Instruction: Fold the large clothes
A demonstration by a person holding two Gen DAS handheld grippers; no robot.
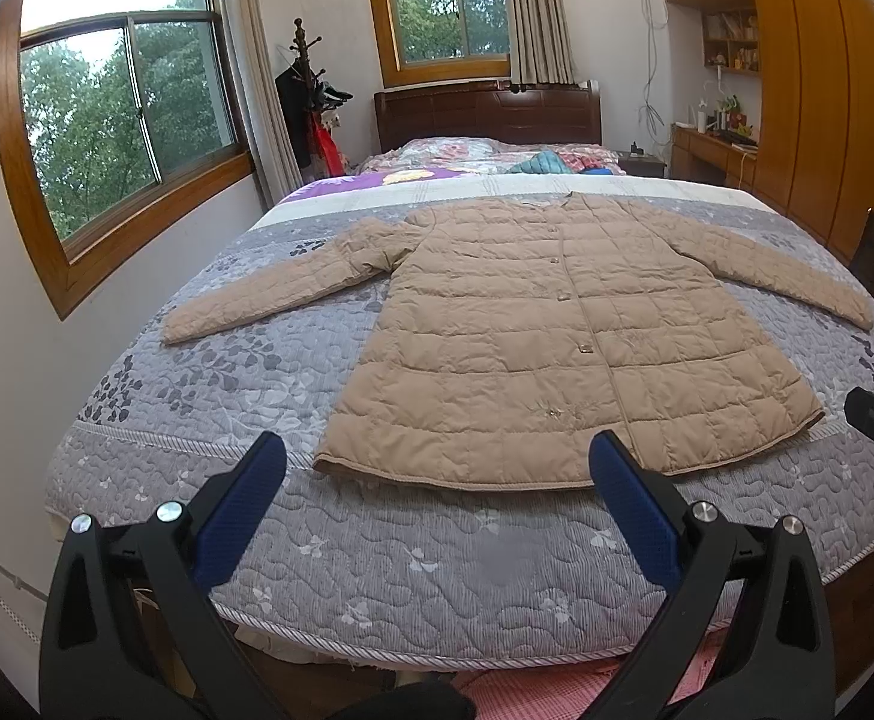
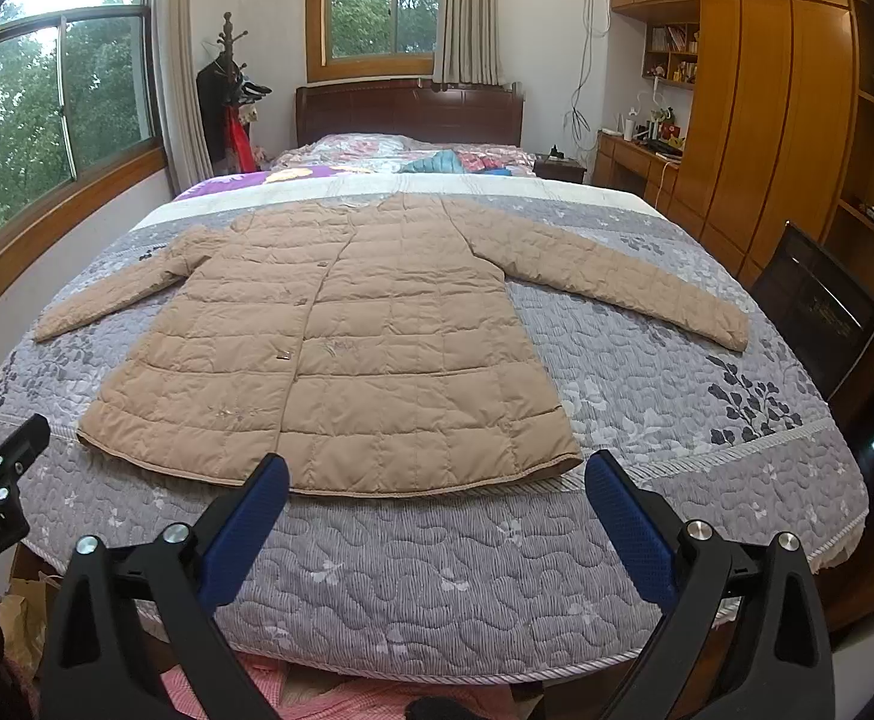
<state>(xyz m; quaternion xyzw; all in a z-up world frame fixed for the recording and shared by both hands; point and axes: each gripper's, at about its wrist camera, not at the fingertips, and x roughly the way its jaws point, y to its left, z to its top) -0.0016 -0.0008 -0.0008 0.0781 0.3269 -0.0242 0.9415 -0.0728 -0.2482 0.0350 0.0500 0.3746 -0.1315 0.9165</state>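
A tan quilted coat (image 1: 526, 324) lies flat and face up on the bed, buttoned, with both sleeves spread out to the sides; it also shows in the right wrist view (image 2: 341, 348). Its hem faces me near the bed's foot. My left gripper (image 1: 437, 468) is open and empty, held above the foot of the bed just short of the hem. My right gripper (image 2: 437, 480) is open and empty, also just short of the hem, to the right of the left one.
The bed has a grey patterned quilt (image 1: 425, 564) and a dark wooden headboard (image 1: 484, 114). Folded bedding and clothes lie near the pillows (image 1: 532, 162). A coat rack (image 1: 311, 96) stands at the left, wooden cabinets (image 2: 760, 120) and a dark chair (image 2: 814, 306) at the right.
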